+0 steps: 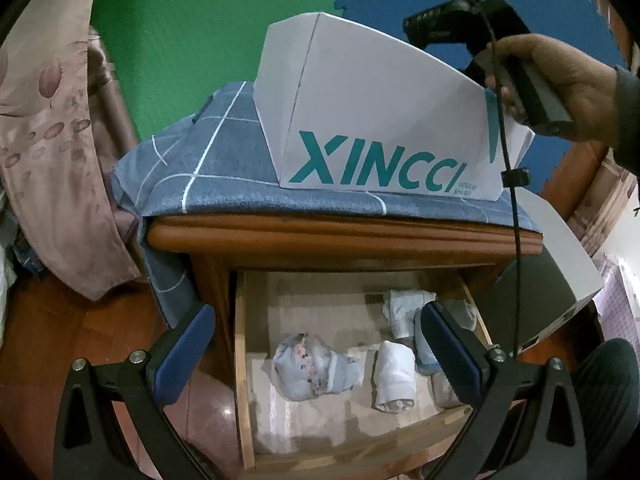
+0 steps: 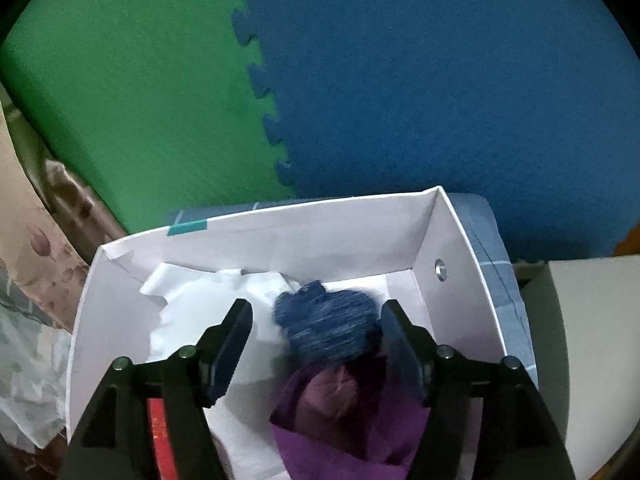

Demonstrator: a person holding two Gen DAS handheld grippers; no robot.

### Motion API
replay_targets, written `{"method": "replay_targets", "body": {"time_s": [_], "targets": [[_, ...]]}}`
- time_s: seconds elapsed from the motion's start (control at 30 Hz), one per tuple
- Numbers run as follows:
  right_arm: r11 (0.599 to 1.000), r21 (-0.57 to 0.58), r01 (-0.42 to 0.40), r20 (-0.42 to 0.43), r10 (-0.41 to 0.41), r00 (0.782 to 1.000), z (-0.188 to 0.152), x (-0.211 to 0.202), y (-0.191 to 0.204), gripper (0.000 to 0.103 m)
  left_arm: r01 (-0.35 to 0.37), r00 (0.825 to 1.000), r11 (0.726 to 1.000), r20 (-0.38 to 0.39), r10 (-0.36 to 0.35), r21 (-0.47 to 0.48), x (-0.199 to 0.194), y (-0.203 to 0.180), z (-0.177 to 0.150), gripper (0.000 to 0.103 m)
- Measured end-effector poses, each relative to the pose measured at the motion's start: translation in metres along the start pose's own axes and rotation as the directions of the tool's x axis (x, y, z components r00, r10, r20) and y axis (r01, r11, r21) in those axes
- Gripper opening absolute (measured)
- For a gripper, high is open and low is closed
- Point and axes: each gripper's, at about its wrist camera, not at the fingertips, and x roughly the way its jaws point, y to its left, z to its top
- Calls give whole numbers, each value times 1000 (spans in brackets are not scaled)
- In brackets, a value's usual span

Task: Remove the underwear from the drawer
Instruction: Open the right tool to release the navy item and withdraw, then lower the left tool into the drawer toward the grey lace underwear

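A green foam mat and a blue foam mat interlock across the far wall. In front of them a blue checked cloth drapes over the wooden nightstand. A floral pinkish curtain hangs on the left. To the right, near the nightstand, stands a plain white carton. White crumpled paper shows in the right wrist view.

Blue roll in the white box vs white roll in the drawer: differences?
The blue roll is dark, mottled and bunched; the white roll is pale and tightly cylindrical. The blue roll lies in the white box, between the open right gripper; the white roll remains in the drawer. Both are rolled fabric.
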Motion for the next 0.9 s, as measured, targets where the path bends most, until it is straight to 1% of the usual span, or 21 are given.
{"method": "replay_targets", "body": {"time_s": [0.07, 0.13, 0.17, 0.2, 0.23, 0.27, 0.3, 0.37, 0.4, 0.47, 0.57, 0.67, 0.73, 0.77, 0.8, 0.83, 0.9], "targets": [[999, 43, -10, 84, 7, 996, -6, -28, -9, 69, 4, 1000, 1000, -4, -4, 11, 1, -1, -2, 101], [993, 61, -103, 160, 92, 983, -16, -58, -18, 69, 18, 1000, 1000, -8, -18, 24, 1, -4, -4, 101], [987, 46, -155, 189, 144, 971, -25, -78, -23, 70, 33, 999, 999, -17, -33, 32, 2, -5, -6, 101], [985, 27, -168, 203, 159, 966, -32, -91, -26, 70, 45, 999, 998, -23, -44, 42, 3, -7, -8, 101], [986, -3, -166, 229, 163, 960, -46, -110, -32, 71, 57, 998, 997, -29, -55, 51, 4, -10, -9, 101], [986, -33, -164, 253, 167, 953, -61, -128, -40, 76, 75, 997, 995, -40, -73, 60, 6, -13, -11, 101], [985, -58, -161, 265, 171, 949, -73, -140, -46, 80, 116, 992, 991, -66, -112, 69, 9, -17, -14, 101], [985, -121, -121, 289, 151, 945, -111, -160, -63, 82, 163, 982, 983, -104, -155, 81, 13, -25, -18, 101], [985, -141, -101, 292, 139, 946, -125, -164, -69, 82, 182, 978, 979, -120, -170, 95, 16, -31, -22, 101], [981, -184, -56, 275, 106, 955, -168, -164, -87, 82, 186, 974, 975, -153, -167, 121, 24, -41, -30, 101], [982, -188, -29, 257, 78, 963, -222, -154, -113, 82, 190, 962, 971, -227, -154, 146, 41, -63, -38, 101], [985, -174, 10, 248, 34, 968, -262, -138, -139, 82, 208, 946, 963, -286, -154, 171, 57, -97, -45, 100], [993, -121, -2, 238, 31, 971, -264, -134, -155, 82, 220, 928, 961, -339, -154, 168, 73, -123, -50, 100], [993, -116, -19, 257, 48, 965, -263, -139, -159, 82, 224, 923, 960, -352, -155, 166, 77, -133, -54, 99], [993, -109, -37, 297, 68, 953, -263, -145, -164, 82, 230, 915, 959, -372, -156, 164, 86, -150, -58, 98], [994, -95, -53, 315, 80, 946, -263, -148, -170, 82, 226, 911, 960, -384, -147, 168, 90, -160, -59, 97], [995, -34, -91, 292, 97, 952, -262, -142, -186, 82, 208, 905, 960, -410, -116, 188, 104, -187, -63, 96]]}}
